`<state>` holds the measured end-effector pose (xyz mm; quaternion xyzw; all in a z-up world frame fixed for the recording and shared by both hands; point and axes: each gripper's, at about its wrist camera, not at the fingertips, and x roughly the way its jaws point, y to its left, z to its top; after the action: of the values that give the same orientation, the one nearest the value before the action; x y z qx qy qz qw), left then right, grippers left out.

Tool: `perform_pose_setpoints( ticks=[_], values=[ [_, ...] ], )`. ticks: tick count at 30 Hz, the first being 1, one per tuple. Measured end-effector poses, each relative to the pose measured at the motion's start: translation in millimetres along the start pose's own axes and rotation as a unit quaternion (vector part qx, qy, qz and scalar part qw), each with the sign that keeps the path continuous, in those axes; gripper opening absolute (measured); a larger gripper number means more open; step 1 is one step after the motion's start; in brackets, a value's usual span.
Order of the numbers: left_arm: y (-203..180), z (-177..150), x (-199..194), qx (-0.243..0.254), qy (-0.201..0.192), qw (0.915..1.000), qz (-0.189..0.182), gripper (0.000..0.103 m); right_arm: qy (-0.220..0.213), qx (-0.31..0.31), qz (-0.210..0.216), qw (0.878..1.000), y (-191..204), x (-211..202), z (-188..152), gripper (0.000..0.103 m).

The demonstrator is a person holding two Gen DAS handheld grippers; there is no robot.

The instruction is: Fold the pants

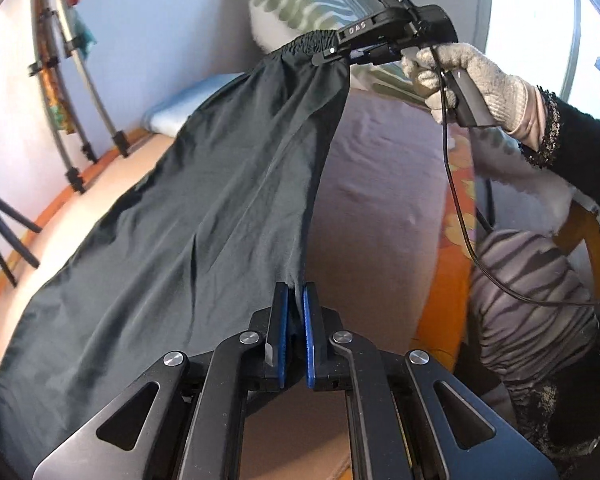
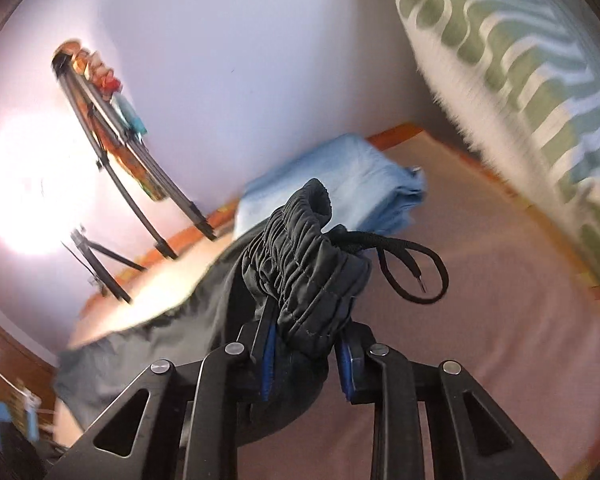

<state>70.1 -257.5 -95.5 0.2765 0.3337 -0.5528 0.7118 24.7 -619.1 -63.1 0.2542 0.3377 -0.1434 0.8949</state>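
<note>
Left gripper (image 1: 295, 300) is pressed together on a pinch of the dark pants (image 1: 204, 216), fabric caught between its blue pads. Ahead of it and higher, the right gripper (image 1: 326, 56), held by a gloved hand (image 1: 472, 80), is clamped on the bunched elastic waistband (image 2: 304, 264), a drawstring (image 2: 412, 268) dangling just beyond its fingertips. Between the two grippers the pants hang stretched; their far side drapes down onto the bed (image 1: 380, 168) to the left gripper's left. This looks like the lift-and-spread step. Next, I judge, both grips need to carry the cloth level and lay it flat for a fold.
</note>
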Motion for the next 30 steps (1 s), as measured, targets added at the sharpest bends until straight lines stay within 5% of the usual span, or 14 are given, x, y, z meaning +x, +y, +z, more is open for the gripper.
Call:
perform_pose_setpoints(
  ticks=[5,9,17,22,26,30],
  values=[
    [-13.7,0.1,14.0,0.019,0.023,0.9994,-0.019,0.006,0.04,0.012,-0.053,0.998,-37.1,15.9,-25.6,0.024],
    [-11.7,-5.5,2.4,0.013,0.02,0.9997,-0.01,0.021,0.077,0.012,-0.059,0.995,-41.8,24.5,-27.8,0.033],
    [55.0,-41.2,-61.4,-0.104,-0.022,0.9928,0.055,0.024,0.037,-0.062,-0.094,0.993,6.4,-15.9,-17.5,0.053],
    [113.2,-89.2,-110.8,-0.194,-0.038,0.9717,0.13,0.025,0.003,-0.102,-0.084,0.991,48.7,-46.0,-13.8,0.053],
    [147.6,-131.0,-140.2,-0.249,-0.033,0.9501,0.185,0.031,0.017,-0.153,-0.026,0.988,97.1,-52.1,-21.1,0.053],
    [187.3,-182.7,-170.0,-0.332,-0.042,0.9156,0.223,0.042,0.038,-0.215,0.031,0.975,155.6,-44.4,-37.1,0.053]
  ],
)
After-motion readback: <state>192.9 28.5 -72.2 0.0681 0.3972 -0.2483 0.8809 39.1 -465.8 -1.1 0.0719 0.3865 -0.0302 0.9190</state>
